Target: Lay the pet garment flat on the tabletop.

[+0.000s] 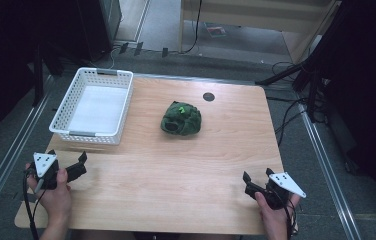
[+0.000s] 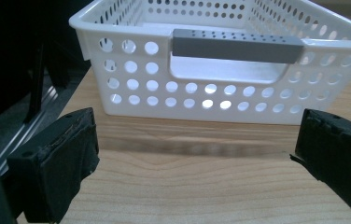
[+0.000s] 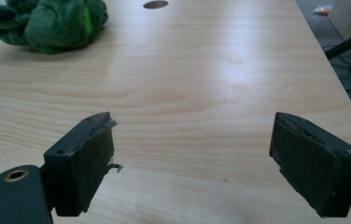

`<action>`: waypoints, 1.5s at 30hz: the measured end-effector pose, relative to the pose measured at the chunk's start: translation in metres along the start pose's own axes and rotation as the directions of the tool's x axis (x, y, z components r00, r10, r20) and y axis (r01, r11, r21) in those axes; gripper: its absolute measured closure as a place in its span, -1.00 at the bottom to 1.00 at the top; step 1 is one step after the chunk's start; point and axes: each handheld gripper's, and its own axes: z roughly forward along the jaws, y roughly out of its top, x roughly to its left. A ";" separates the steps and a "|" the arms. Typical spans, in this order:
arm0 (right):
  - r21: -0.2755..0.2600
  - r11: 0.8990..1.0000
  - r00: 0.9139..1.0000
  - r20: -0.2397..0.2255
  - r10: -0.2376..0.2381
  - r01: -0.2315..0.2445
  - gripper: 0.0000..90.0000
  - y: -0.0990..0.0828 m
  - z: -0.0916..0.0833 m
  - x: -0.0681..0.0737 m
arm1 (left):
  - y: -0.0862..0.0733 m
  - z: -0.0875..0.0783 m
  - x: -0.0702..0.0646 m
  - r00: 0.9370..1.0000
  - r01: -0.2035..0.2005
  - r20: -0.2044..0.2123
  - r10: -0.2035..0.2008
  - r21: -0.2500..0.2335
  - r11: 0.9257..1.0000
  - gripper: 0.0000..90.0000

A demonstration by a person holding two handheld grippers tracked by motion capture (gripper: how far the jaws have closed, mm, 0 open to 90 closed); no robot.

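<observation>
Sitting crumpled at the table [image 1: 176,170] centre, the green cloth [image 1: 181,119] shows no clear shape, and its left part is cut off in the right gripper view. Left tool [image 1: 78,165]: jaws spread wide, holding nothing, over the near left corner, facing the white basket [image 1: 96,104]. Right tool [image 1: 257,181]: jaws spread wide, empty, over the near right edge. Surface: light wood with a dark round hole [image 1: 208,96]. Grey floor with cables surrounds the table.
</observation>
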 end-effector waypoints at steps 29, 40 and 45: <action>0.036 0.952 0.921 -0.265 -0.286 0.305 -0.84 0.134 0.118 0.167 | 0.001 0.004 -0.007 0.998 -0.069 -0.004 0.069 0.033 0.997 -1.00; 0.177 0.905 0.910 -0.233 -0.344 0.388 -1.00 0.143 0.191 0.196 | 0.001 0.005 -0.008 0.997 -0.075 0.000 0.075 0.033 0.997 -1.00; 0.230 0.885 0.910 -0.195 -0.365 0.404 -1.00 0.134 0.214 0.201 | 0.001 0.005 -0.008 0.997 -0.077 -0.001 0.077 0.034 0.996 -1.00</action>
